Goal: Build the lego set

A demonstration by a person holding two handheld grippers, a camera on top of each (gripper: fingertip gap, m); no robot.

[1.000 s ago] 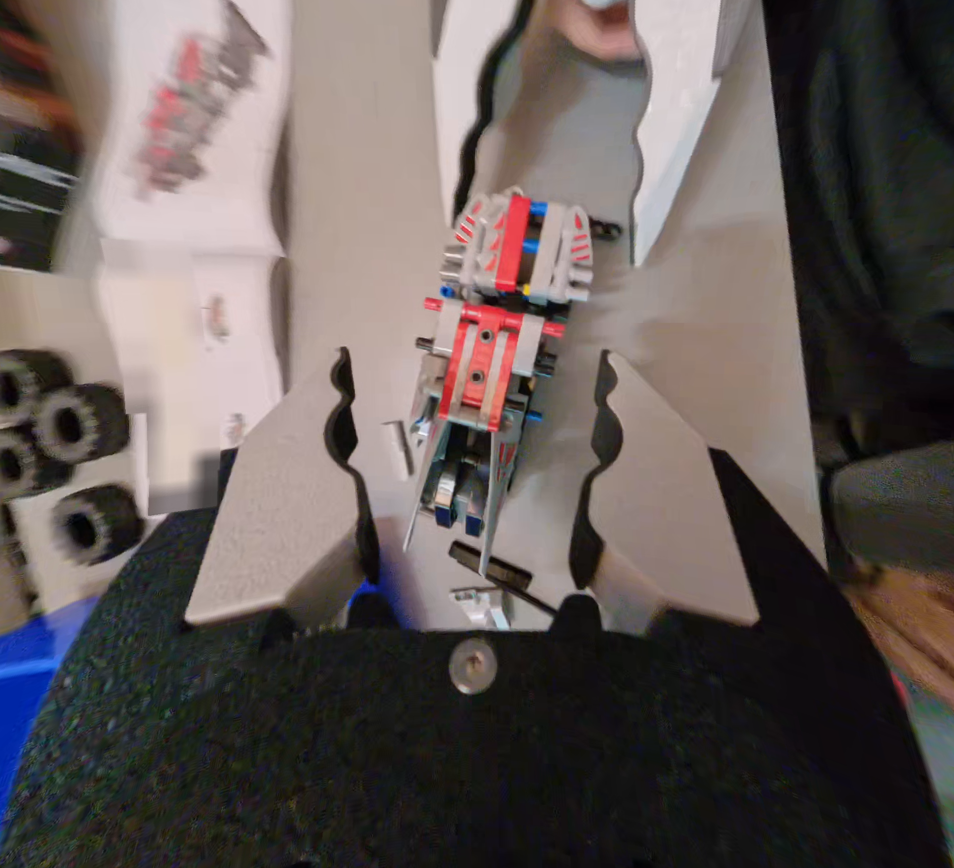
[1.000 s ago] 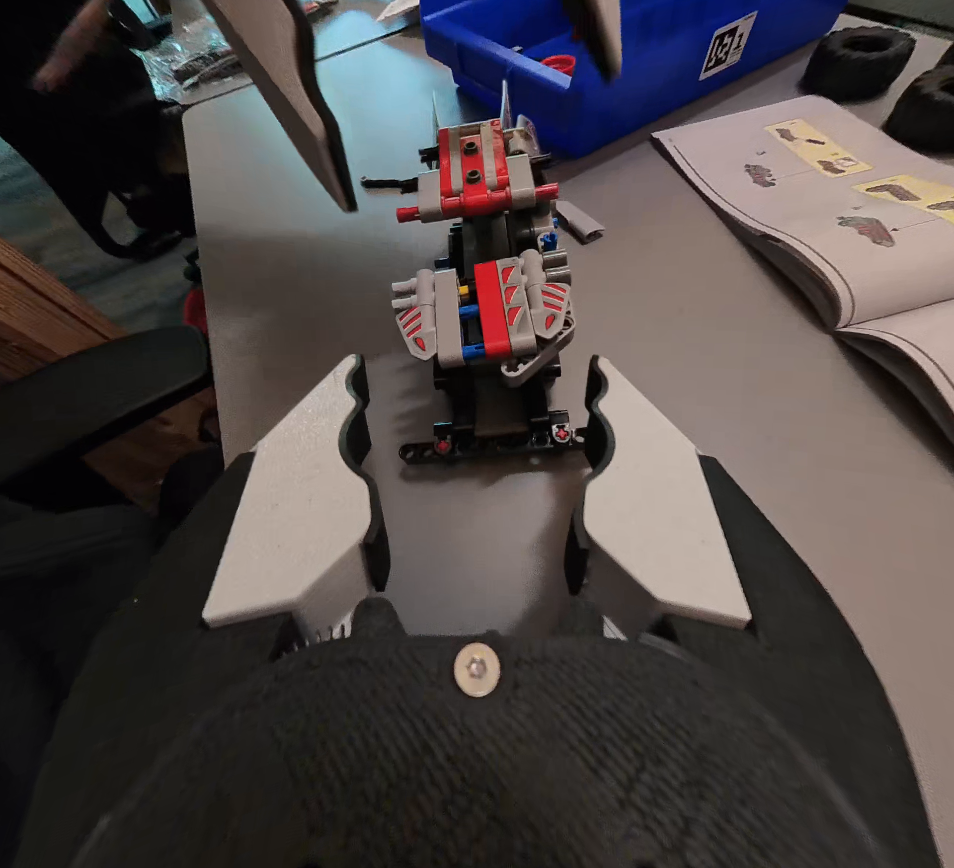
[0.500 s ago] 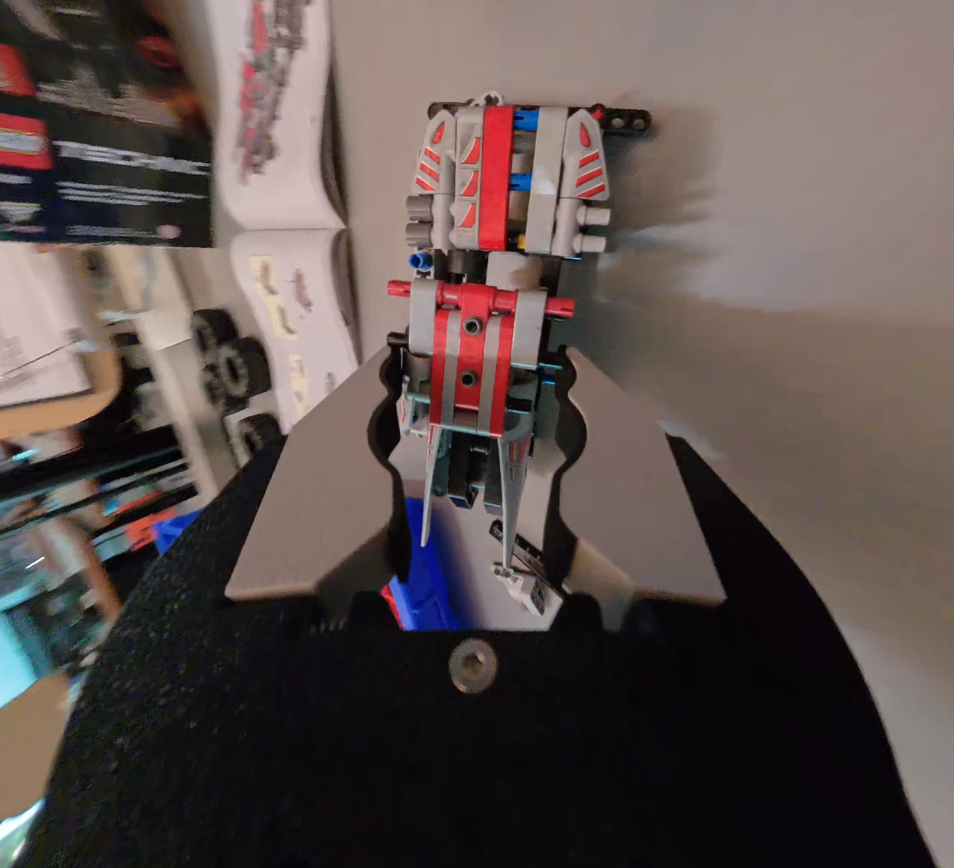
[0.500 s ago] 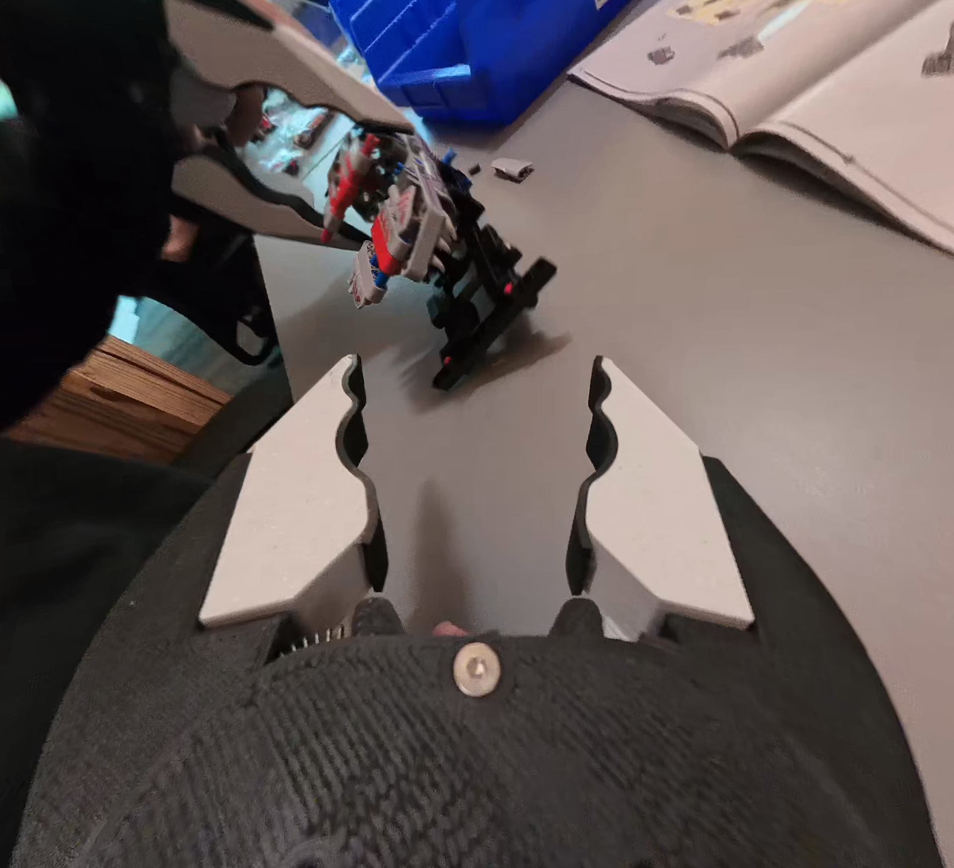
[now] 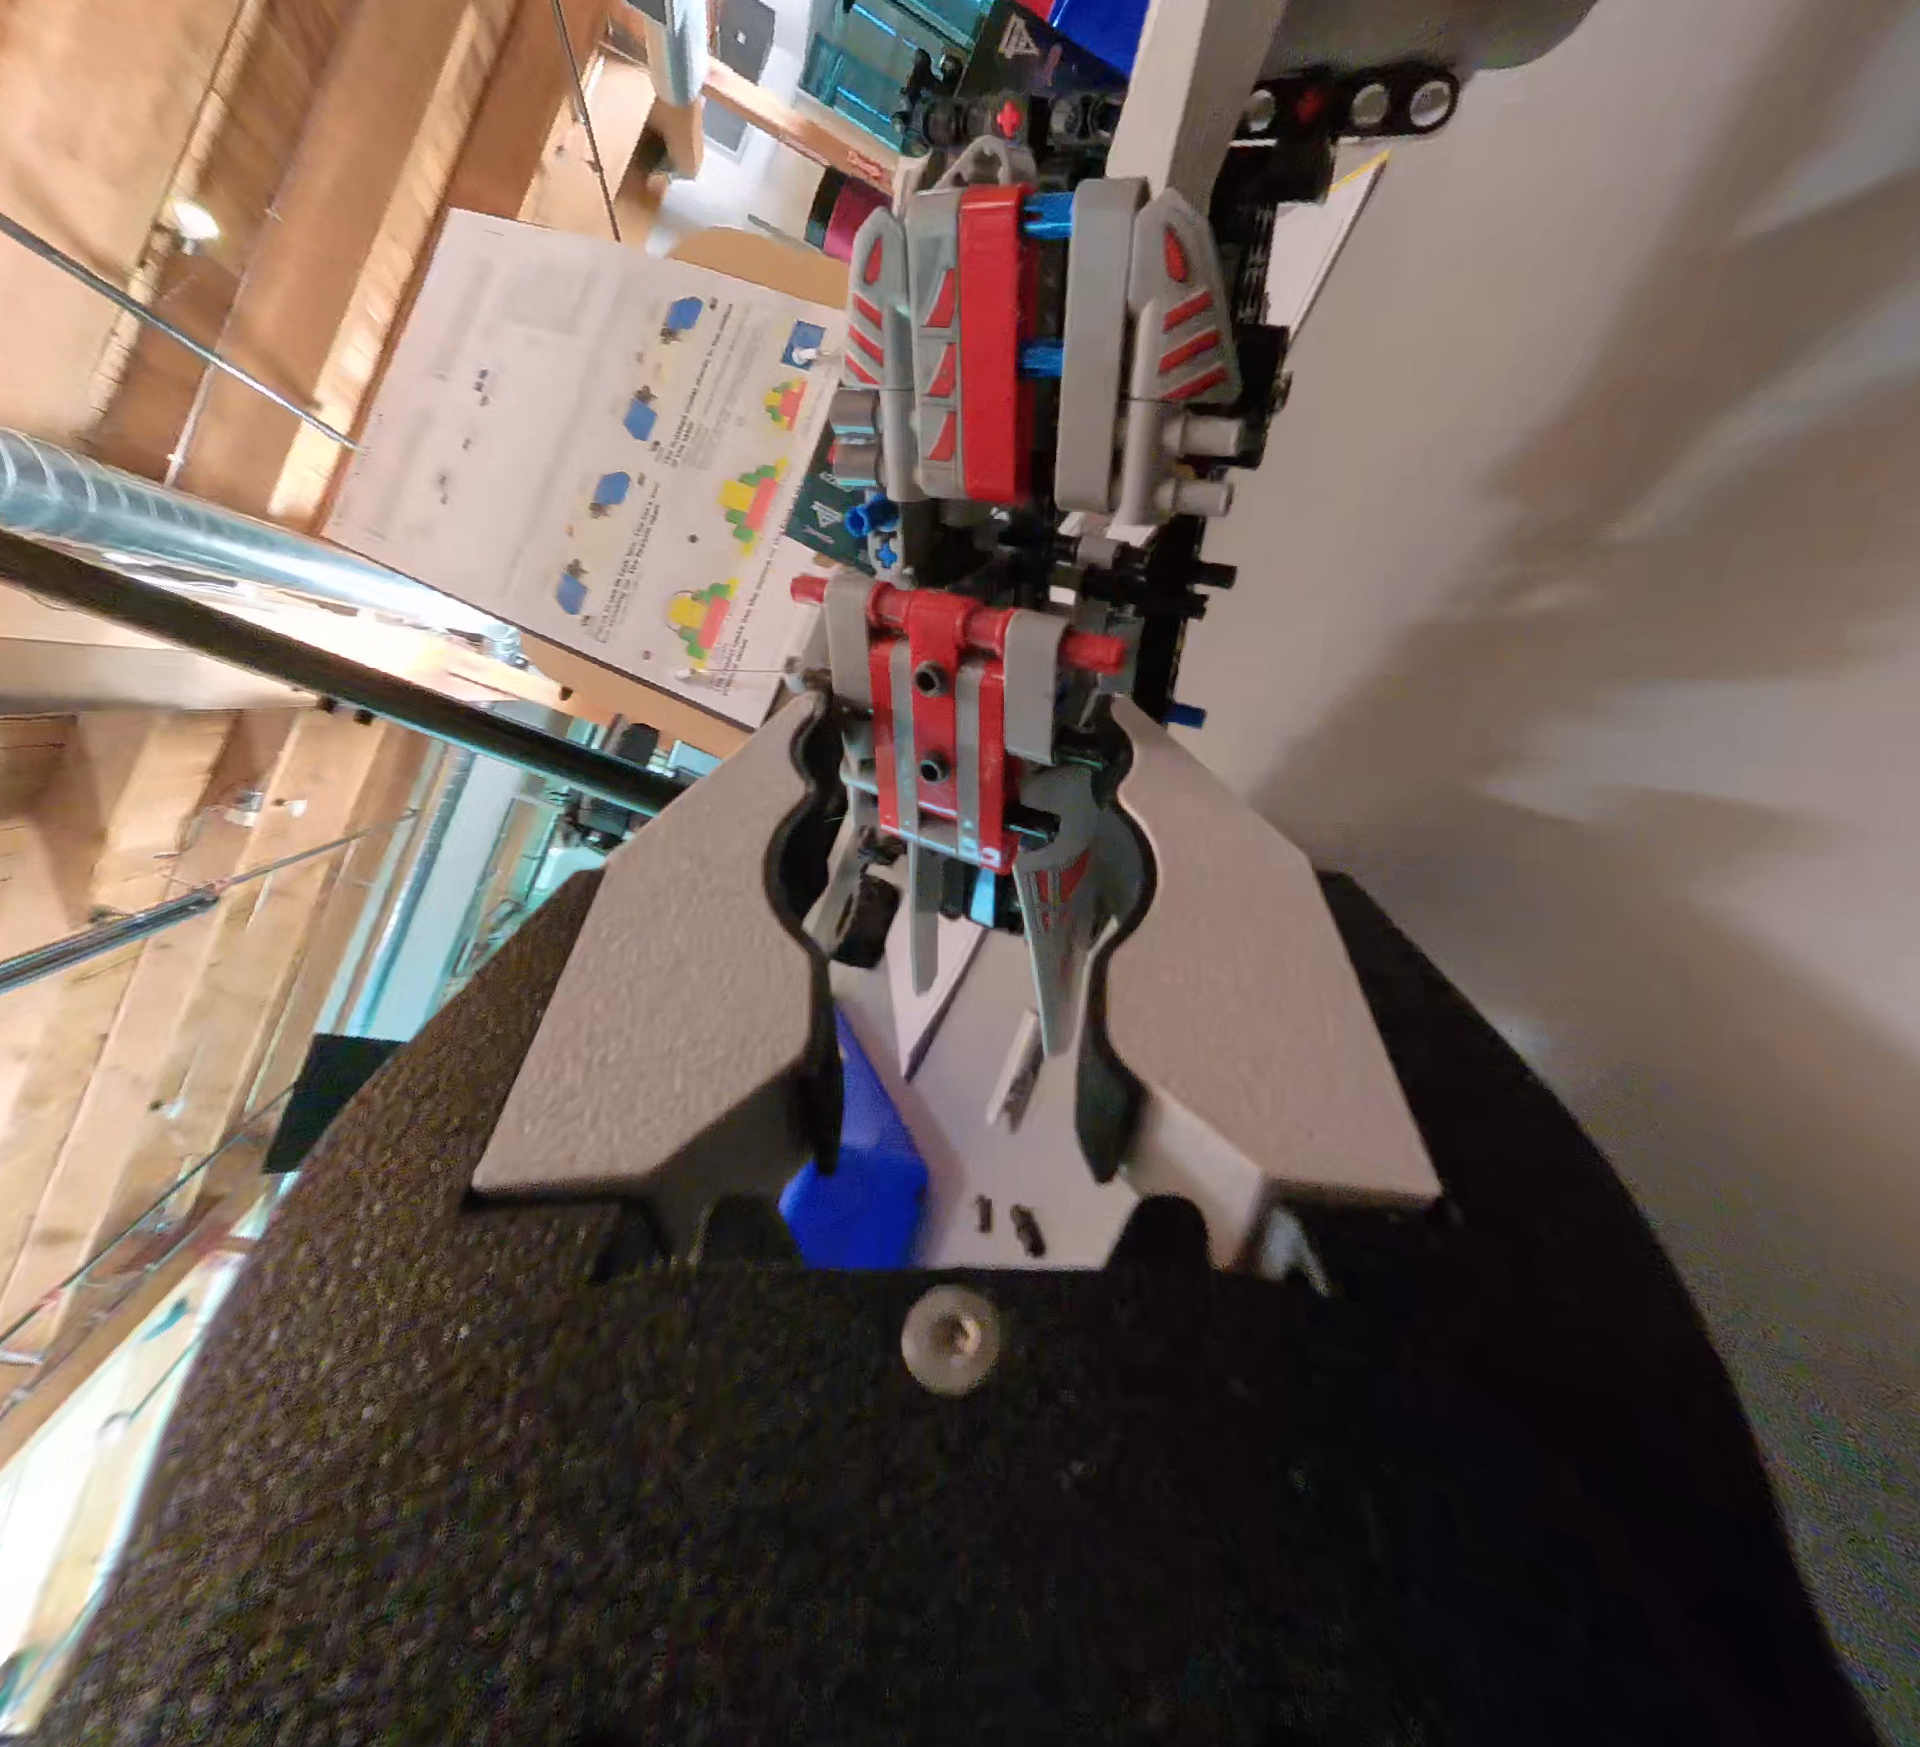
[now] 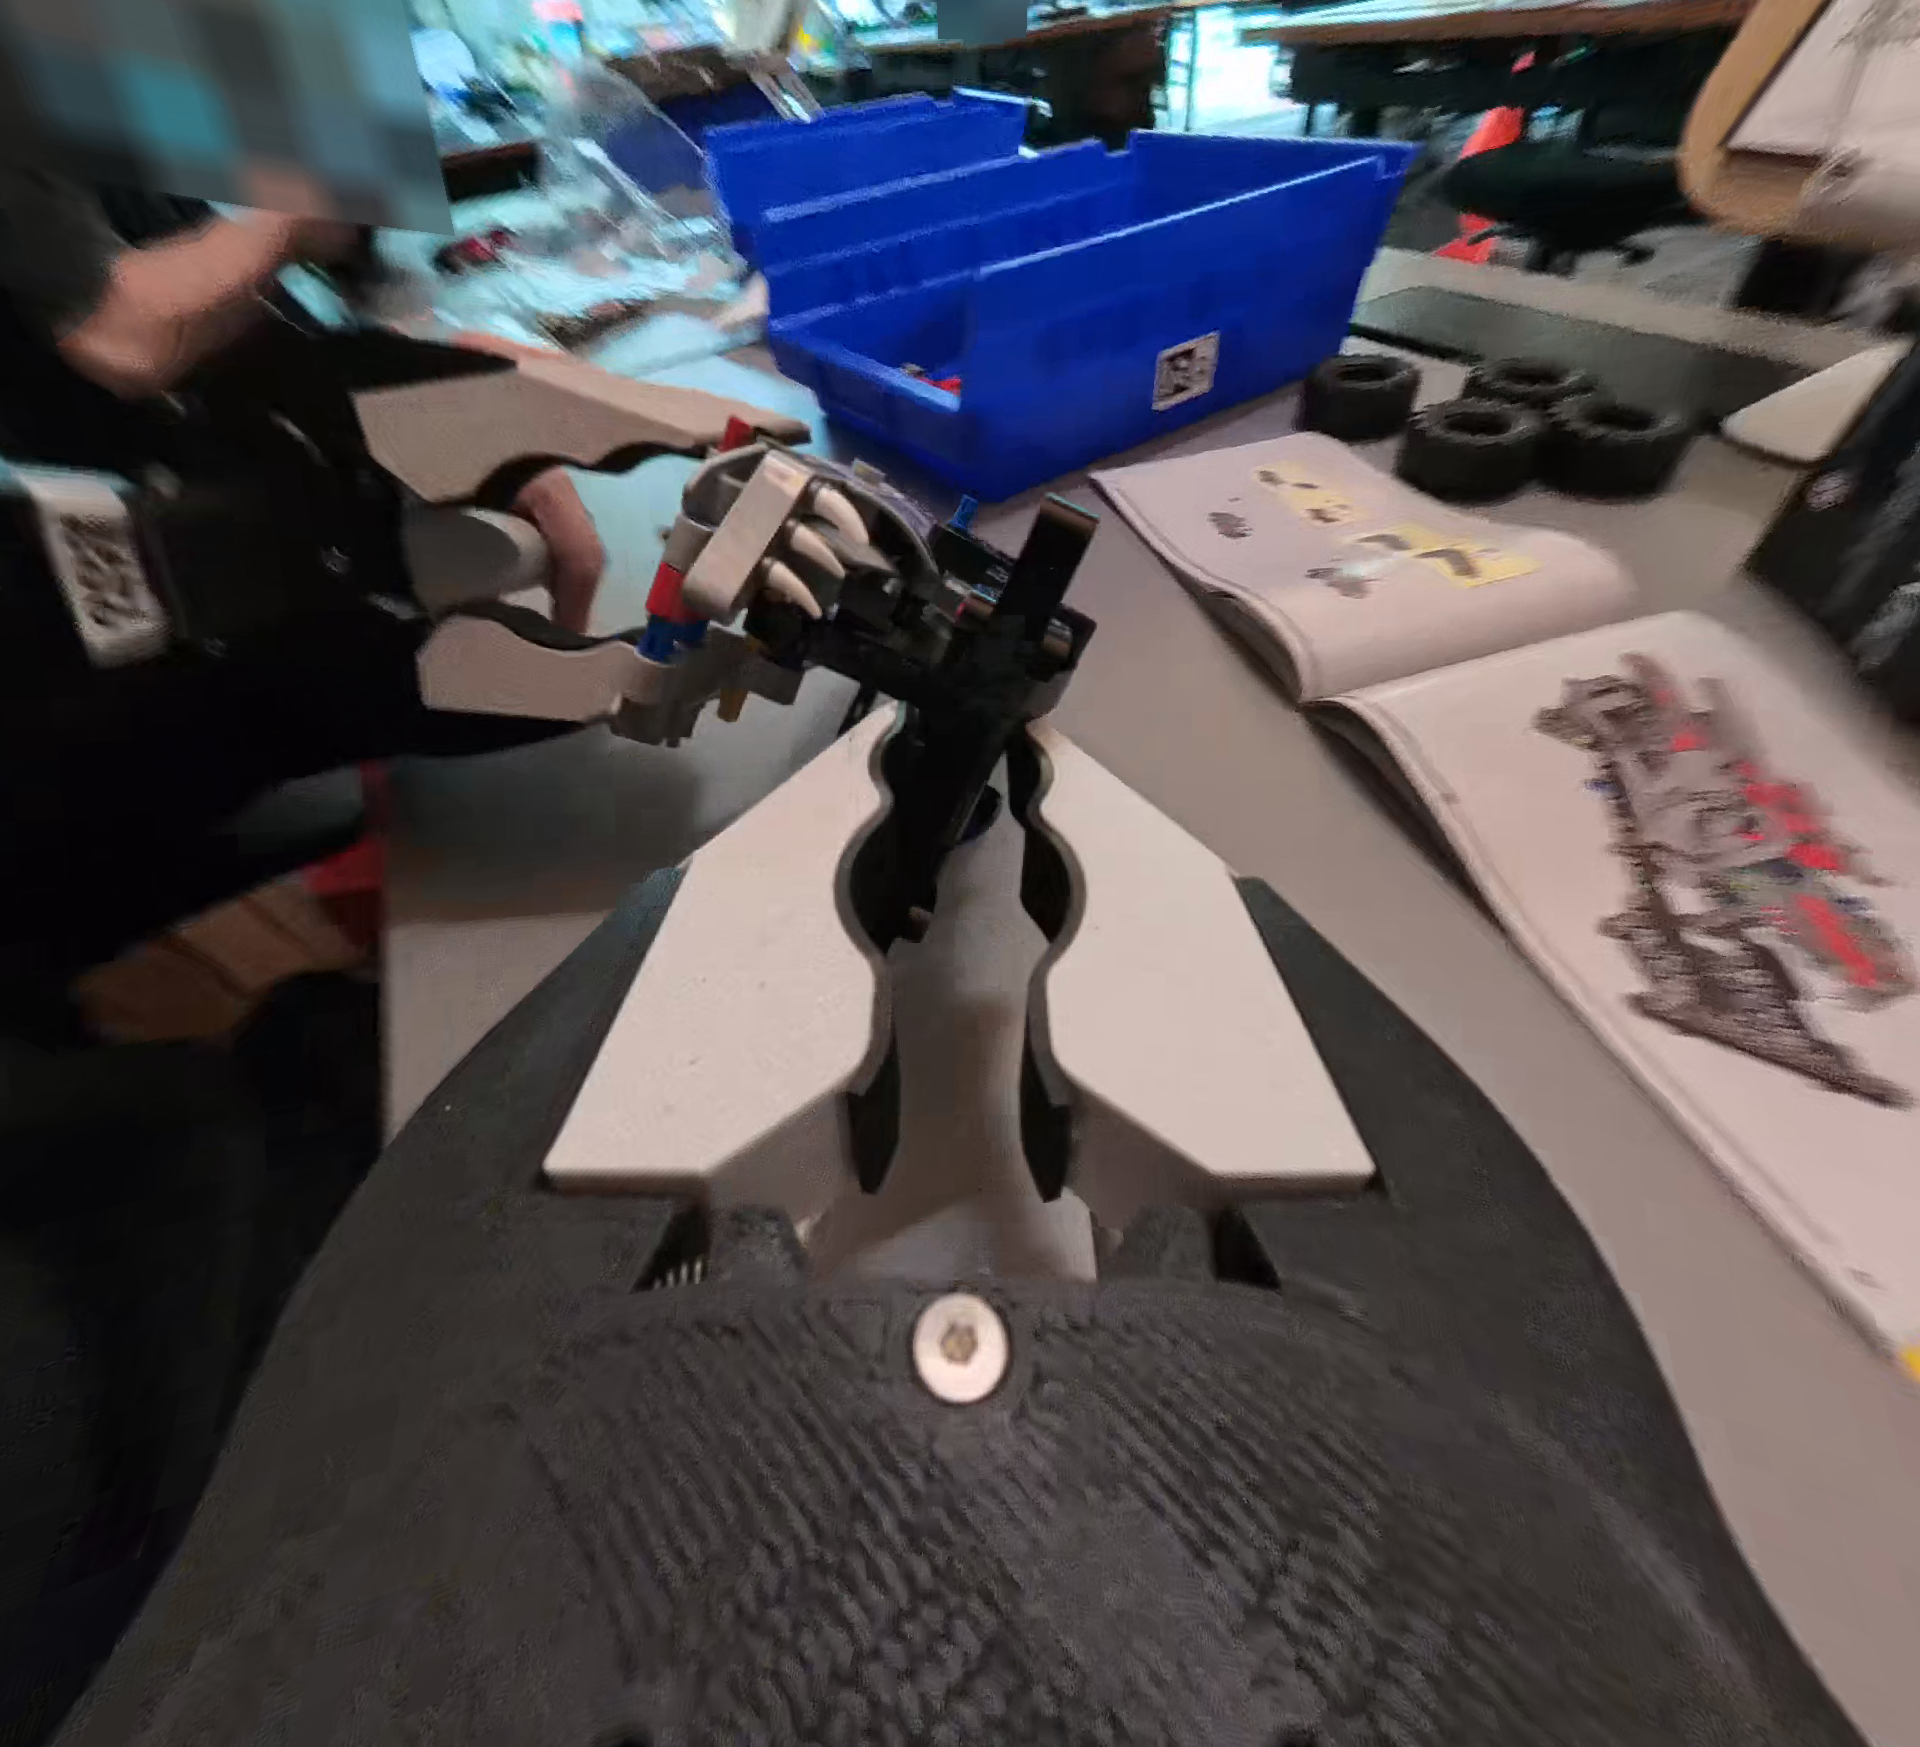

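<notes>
The blue bin sits on the table beyond my grippers, its top open; I can make out a few small red and dark bits at its near end, nothing clearer. My left gripper is clamped on the red-and-grey end of the model, which is off the table between my two tools. My right gripper is pinched on the model's black beam end. An open booklet lies to the right on the grey table, and four black tyres sit just past it, beside the bin. Behind the bin the room is blurred: long desks, dark chairs, clutter. In the left view, wood ceiling boards, a shiny duct and a poster on cardboard show behind the model.
</notes>
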